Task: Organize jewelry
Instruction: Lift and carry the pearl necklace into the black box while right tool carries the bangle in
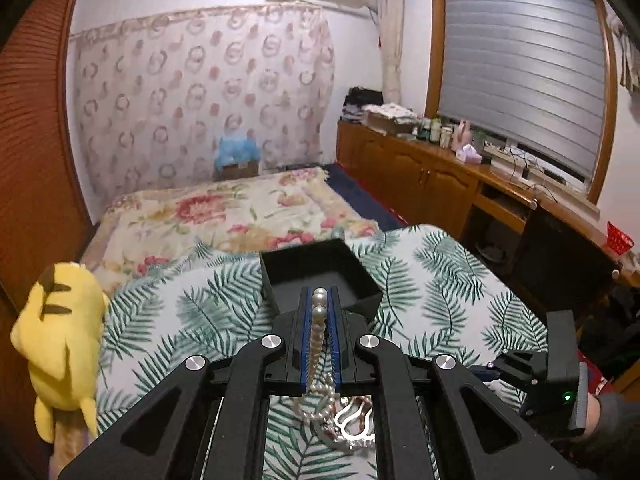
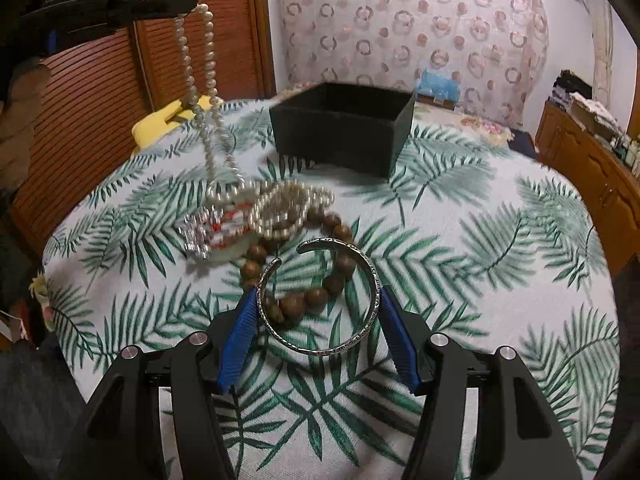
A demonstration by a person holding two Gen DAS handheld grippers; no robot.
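Barely started, I'd say: box near the table's far edge looks empty. Left gripper has the pearls pinched and lifted; right gripper sits wide around the bangle, beads untouched.

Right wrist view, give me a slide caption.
Right gripper brackets a silver cuff bangle while the left gripper lifts a pearl necklace.

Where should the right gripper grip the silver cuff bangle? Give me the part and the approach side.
Grip the silver cuff bangle across its two curved sides, coming from the closed end near the camera. Its opening faces away, toward the black box, and the right gripper, open, already has a pad beside each side.
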